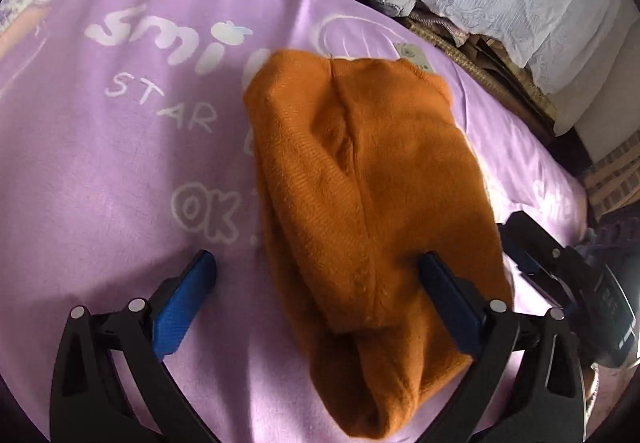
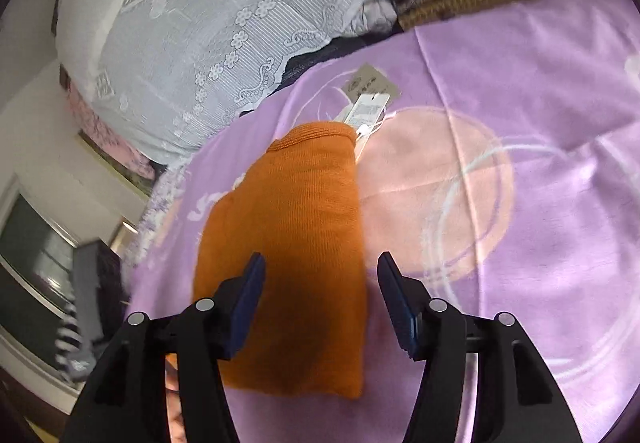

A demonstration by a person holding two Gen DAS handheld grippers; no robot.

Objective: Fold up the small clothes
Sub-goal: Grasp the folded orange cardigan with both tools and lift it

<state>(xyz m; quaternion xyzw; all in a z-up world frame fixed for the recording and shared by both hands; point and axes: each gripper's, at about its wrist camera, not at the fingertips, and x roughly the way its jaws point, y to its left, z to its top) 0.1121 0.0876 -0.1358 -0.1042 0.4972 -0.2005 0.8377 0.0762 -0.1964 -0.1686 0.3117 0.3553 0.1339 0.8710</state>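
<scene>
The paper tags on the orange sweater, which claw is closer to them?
Probably right, though it's close. The right claw hangs open over the orange sweater's near end, tags straight ahead. The left claw straddles the sweater's opposite edge.

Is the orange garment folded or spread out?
Folded: the orange garment lies as a compact, layered bundle on the purple blanket.

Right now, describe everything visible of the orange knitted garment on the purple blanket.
The orange knitted garment looks soft and finely ribbed, folded into a long, thick bundle with a lengthwise crease on top. It lies flat on the purple printed blanket, partly covering its white lettering. Paper price tags hang on a string at its far end. Both open tools hover at its near end; neither grips it.
</scene>
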